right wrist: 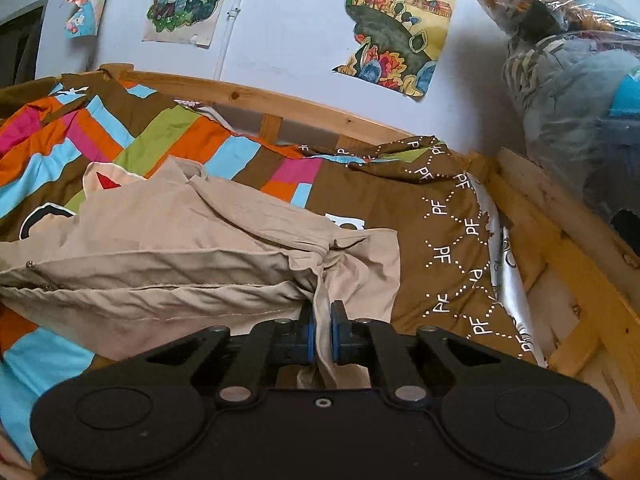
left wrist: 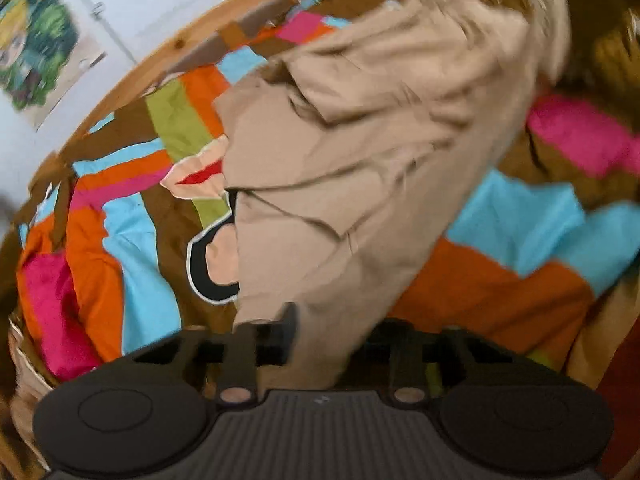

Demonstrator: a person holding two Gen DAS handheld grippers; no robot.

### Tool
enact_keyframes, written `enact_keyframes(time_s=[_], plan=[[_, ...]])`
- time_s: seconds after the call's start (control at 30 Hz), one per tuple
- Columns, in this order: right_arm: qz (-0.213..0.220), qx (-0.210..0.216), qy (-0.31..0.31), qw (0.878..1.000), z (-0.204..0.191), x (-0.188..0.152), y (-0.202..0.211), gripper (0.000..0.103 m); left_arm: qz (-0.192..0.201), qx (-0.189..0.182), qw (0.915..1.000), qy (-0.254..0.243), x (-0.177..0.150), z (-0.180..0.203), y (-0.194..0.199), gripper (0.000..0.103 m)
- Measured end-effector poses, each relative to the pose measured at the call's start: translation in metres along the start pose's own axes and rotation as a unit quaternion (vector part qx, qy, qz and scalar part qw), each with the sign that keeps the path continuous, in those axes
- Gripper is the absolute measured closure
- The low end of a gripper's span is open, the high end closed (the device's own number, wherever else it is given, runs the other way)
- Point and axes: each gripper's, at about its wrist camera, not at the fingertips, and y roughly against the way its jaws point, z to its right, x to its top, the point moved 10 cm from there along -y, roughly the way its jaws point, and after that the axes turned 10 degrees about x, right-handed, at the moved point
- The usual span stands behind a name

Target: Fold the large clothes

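Observation:
A large beige garment lies crumpled on a patchwork bedspread of brown, orange, blue and pink. One end of the garment runs down into my left gripper, which is shut on it; the cloth hides the right finger. In the right wrist view the same beige garment is bunched with a seamed hem toward me. My right gripper is shut on a thin fold of it between the blue pads, a little above the bedspread.
A wooden bed frame runs along the white wall, with paper posters taped above it. A clear plastic bag of clothes stands at the right, beyond the frame's side rail. A brown cover printed with letters lies right of the garment.

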Motion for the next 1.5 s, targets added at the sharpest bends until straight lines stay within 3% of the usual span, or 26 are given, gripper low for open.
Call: enact_keyframes(time_s=[0.1,0.27,0.4,0.57,0.63,0.77,0.9,1.0,1.1,1.17,1.33,1.5], plan=[[-0.001,-0.010,-0.002,1.000,-0.001,-0.012,0.006,0.096,0.046,0.023,0.9985,0.016,0.014,-0.010,0.010,0.099],[0.011,-0.035,-0.022,0.999,-0.006,-0.054,0.026,0.098,0.121,0.022,0.9873,0.101,0.035,-0.043,0.044,0.100],[0.084,-0.045,-0.061,0.994,-0.012,-0.069,0.073,0.099,0.167,0.003,0.9726,0.162,0.048,-0.070,0.083,0.100],[0.136,-0.071,-0.074,0.985,-0.013,-0.070,0.128,0.099,0.201,-0.036,0.9613,0.185,0.049,-0.083,0.129,0.100],[0.152,-0.069,-0.076,0.983,-0.011,-0.065,0.150,0.099,0.195,-0.055,0.9597,0.195,0.045,-0.079,0.133,0.100],[0.143,-0.070,-0.072,0.985,-0.011,-0.073,0.163,0.099,0.169,-0.062,0.9666,0.183,0.046,-0.067,0.115,0.100],[0.117,-0.073,-0.052,0.989,-0.011,-0.076,0.141,0.099,0.146,-0.047,0.9735,0.169,0.068,-0.073,0.091,0.100],[0.110,-0.082,-0.036,0.990,0.002,-0.058,0.116,0.099,0.130,-0.030,0.9779,0.161,0.089,-0.080,0.061,0.099],[0.101,-0.088,-0.025,0.991,0.023,-0.034,0.081,0.098,0.095,-0.036,0.9794,0.174,0.113,-0.085,0.020,0.099],[0.086,-0.088,-0.022,0.992,0.036,-0.020,0.050,0.098,0.062,-0.059,0.9752,0.204,0.123,-0.088,-0.011,0.099],[0.032,-0.088,-0.008,0.996,0.055,-0.004,-0.030,0.097,-0.028,-0.115,0.9501,0.289,0.134,-0.087,-0.091,0.099],[-0.016,-0.066,-0.016,0.998,0.063,-0.020,-0.093,0.096,-0.056,-0.130,0.9523,0.271,0.135,-0.073,-0.135,0.098]])
